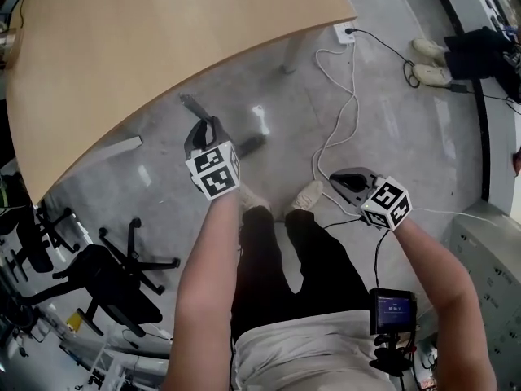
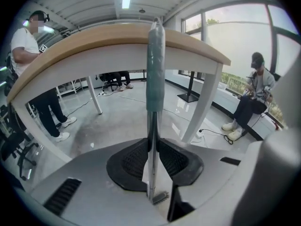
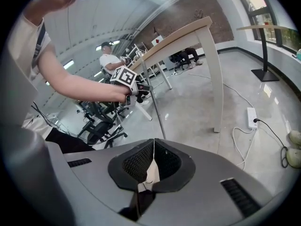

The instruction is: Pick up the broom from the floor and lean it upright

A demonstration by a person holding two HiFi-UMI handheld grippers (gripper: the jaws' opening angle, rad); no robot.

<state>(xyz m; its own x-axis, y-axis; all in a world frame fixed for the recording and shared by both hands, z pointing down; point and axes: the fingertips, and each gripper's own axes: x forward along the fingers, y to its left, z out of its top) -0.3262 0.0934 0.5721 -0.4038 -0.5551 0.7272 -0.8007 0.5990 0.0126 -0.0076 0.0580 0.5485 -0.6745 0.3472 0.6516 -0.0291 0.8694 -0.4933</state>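
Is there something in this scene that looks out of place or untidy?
Only the floor cabling. A white cable runs loose from the power strip beside the table and loops close to the person's shoe, where a foot might catch it. The broom handle is clamped in the left tool; nothing looks damaged.

Shiny metal broom handle [image 2: 151,142], matt teal grip [image 2: 155,65], pale matt wood counter [image 1: 163,47], glossy smooth grey floor [image 1: 391,129].
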